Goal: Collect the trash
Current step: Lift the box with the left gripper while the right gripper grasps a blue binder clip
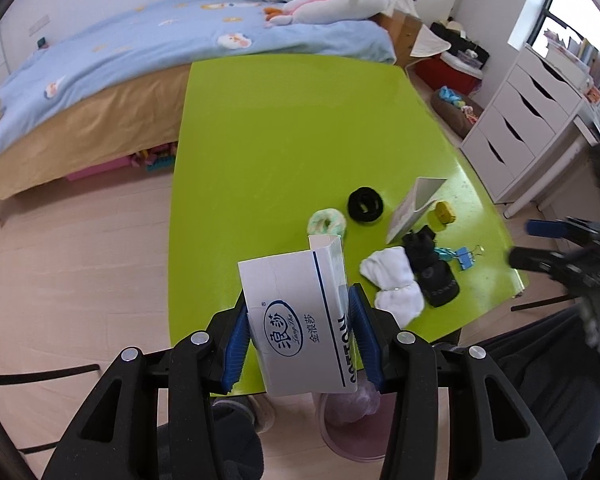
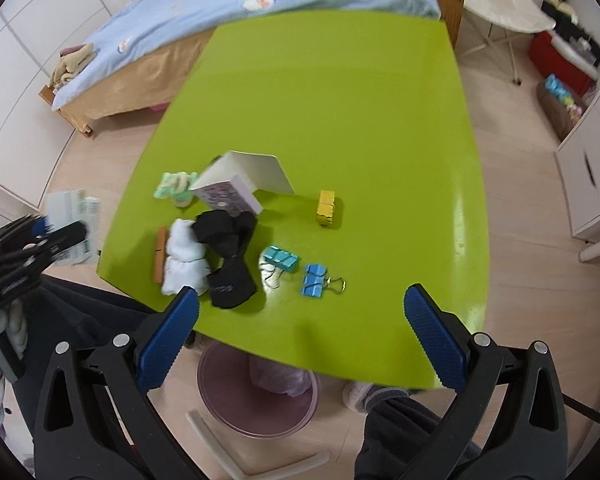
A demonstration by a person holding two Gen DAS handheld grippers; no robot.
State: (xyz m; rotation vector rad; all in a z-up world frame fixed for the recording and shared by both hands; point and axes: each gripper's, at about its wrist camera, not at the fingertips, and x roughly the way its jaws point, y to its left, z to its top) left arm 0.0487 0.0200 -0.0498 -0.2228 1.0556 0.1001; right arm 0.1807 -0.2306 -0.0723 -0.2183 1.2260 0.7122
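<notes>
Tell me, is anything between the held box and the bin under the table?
Nothing visible blocks it. The left gripper holds the box just past the table edge, and the bin sits on the floor right below, partly behind the box. Its lined opening looks clear.

Blue-quilted bed (image 1: 100, 60), white drawer unit (image 1: 516, 128), plush toy (image 1: 340, 4), red box (image 1: 448, 72)

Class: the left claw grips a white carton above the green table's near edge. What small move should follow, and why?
Probably carry the white carton slightly back over the pink bin below the green table edge; the left claw already grips it, and the bin sits just beneath.
</notes>
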